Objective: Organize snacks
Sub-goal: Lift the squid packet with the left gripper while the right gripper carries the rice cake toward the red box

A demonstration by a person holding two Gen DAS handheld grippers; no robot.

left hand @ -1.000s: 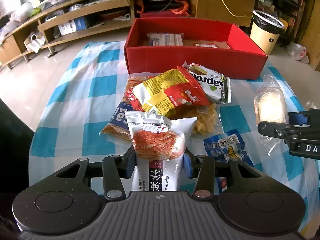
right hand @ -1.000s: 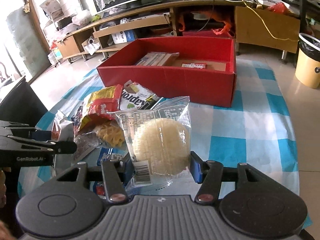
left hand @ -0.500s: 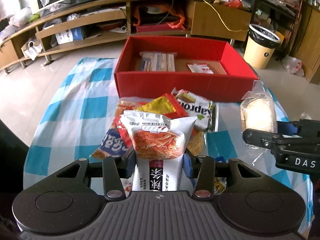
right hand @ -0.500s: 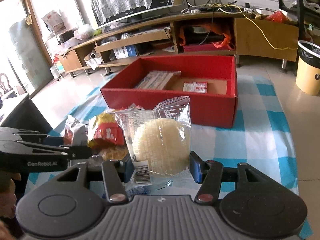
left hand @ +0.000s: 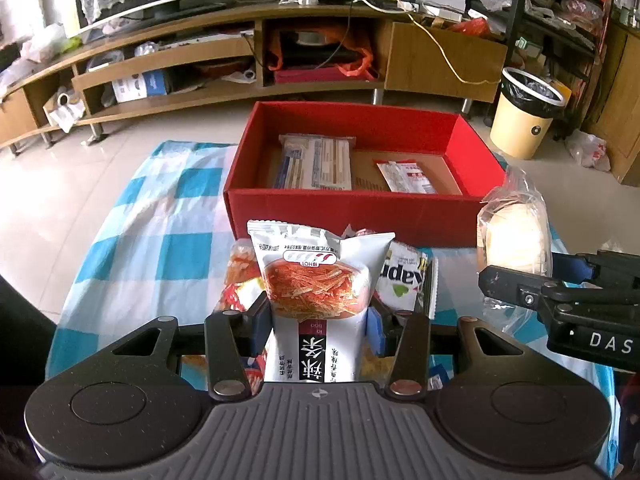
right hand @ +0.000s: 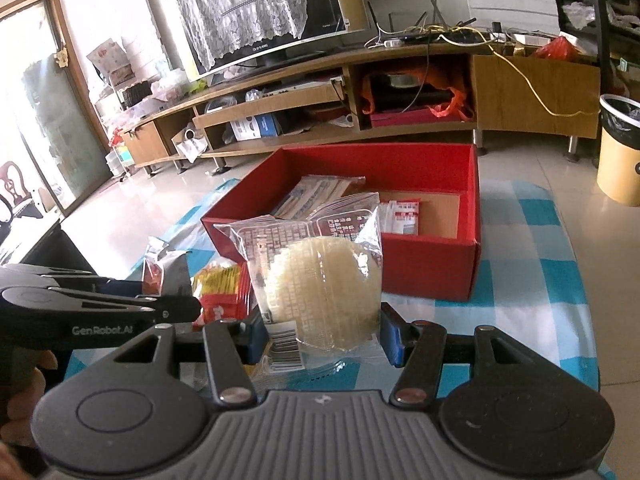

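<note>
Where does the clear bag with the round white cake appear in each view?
Left wrist view: the clear bag is at the right edge, held in the right claw.
Right wrist view: the bag stands in the centre.
Shared landmark: the red box behind it.

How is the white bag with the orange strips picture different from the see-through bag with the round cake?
The white foil bag of orange strips is opaque and printed; the clear plastic bag with a pale round cake shows its contents. The left gripper holds the first, the right gripper the second. Both are upright, clamped between jaws, facing the red box.
</note>
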